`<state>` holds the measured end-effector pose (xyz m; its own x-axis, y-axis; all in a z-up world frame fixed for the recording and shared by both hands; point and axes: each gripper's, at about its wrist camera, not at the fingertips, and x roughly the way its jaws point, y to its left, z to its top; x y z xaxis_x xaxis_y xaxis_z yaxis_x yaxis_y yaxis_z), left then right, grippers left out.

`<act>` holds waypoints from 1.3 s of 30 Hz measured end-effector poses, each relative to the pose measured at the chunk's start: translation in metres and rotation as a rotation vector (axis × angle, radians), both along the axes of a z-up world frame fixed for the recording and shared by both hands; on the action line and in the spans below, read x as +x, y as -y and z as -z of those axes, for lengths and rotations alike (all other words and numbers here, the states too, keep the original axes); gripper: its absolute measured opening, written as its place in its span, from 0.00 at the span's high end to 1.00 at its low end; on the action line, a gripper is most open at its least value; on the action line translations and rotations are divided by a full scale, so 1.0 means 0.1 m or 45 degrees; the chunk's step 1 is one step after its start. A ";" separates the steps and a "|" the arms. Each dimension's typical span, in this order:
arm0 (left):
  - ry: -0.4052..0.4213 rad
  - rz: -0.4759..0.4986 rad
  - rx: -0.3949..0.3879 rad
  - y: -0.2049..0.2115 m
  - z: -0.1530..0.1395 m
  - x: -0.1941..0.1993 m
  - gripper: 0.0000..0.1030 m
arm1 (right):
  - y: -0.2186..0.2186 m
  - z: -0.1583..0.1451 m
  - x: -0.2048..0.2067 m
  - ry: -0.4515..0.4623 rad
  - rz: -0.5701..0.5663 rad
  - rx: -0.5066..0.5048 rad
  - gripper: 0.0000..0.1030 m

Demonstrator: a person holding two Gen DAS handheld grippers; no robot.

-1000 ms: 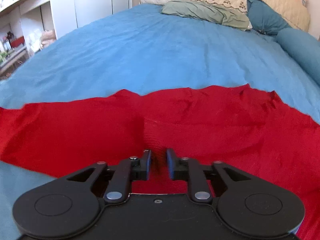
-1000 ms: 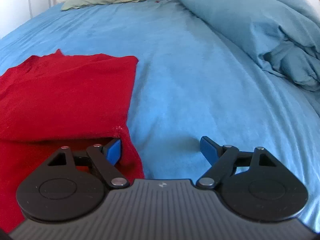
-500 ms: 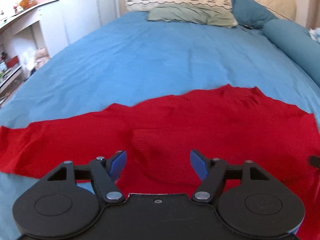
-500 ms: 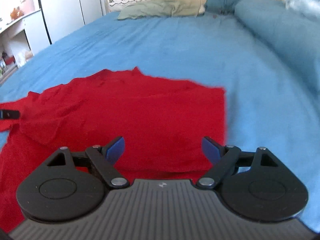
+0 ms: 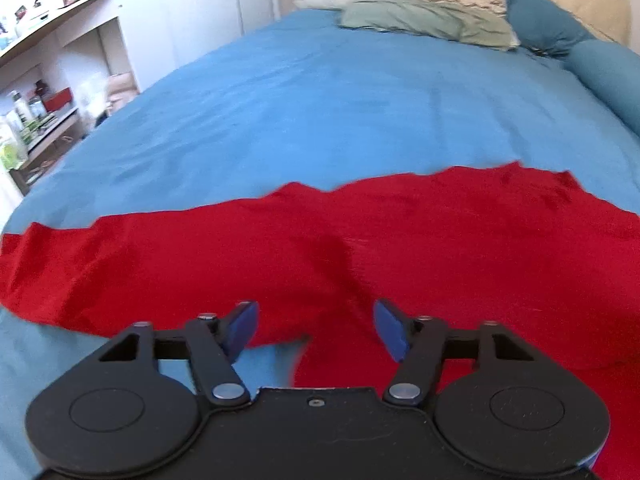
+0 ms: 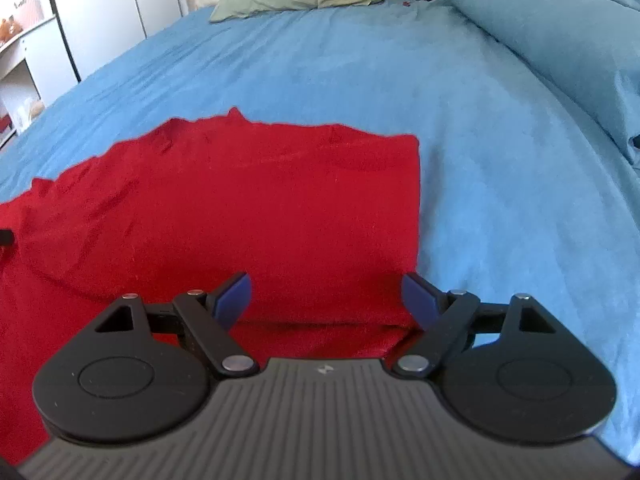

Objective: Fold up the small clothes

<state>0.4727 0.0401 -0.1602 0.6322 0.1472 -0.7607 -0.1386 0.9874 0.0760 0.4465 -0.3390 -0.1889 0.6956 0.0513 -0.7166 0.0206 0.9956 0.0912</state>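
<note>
- Garment (image 5: 400, 248): red cloth, lies spread on the blue bed (image 5: 340, 112), near its foot; it runs well out to the left and ends in a straight edge on the right.
- A layer already lies doubled over on the right side, its near fold line visible in the right wrist view (image 6: 320, 322).
- Left gripper (image 5: 316, 330) hangs over the near edge of the cloth, jaws apart, holding nothing; bare sheet shows just under its left finger.
- Right gripper (image 6: 327, 298) hangs over the folded right part, jaws apart and empty, its right finger just beside the cloth's right edge.
- Risk: the cloth looks thin and limp, so a pinch may catch only the top layer and pull the existing fold open.
- Risk: a low pinch may also gather the sheet beneath, dragging bedding up with the cloth.
- Risk: the long left end is wrinkled; folding it over unsmoothed would probably trap creases and leave uneven edges.
- Risk: the two grippers lifting at different heights would likely skew the fold.
- A green pillow (image 5: 424, 28) lies far off at the head, out of the way.
</note>
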 end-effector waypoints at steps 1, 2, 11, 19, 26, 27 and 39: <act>-0.003 0.008 0.005 -0.03 0.01 0.03 0.55 | 0.00 -0.01 -0.01 0.005 0.004 0.010 0.05; -0.002 0.028 0.010 -0.04 0.02 0.06 0.59 | -0.01 -0.02 -0.02 0.010 0.008 0.016 0.05; -0.040 0.312 0.137 0.27 0.15 0.09 0.70 | -0.12 0.03 0.05 0.003 0.038 0.047 0.05; -0.067 0.328 0.107 0.28 0.23 0.19 0.96 | -0.16 0.04 0.08 0.003 0.041 0.038 0.05; -0.045 0.203 0.116 0.13 0.02 0.00 0.97 | -0.15 0.03 0.06 0.006 0.051 0.033 0.05; -0.054 0.181 0.121 0.10 0.02 -0.04 0.98 | -0.15 0.03 0.06 0.004 0.049 0.030 0.05; -0.066 0.026 0.007 -0.22 -0.04 -0.29 0.43 | -0.20 -0.01 0.07 -0.002 0.052 0.024 0.04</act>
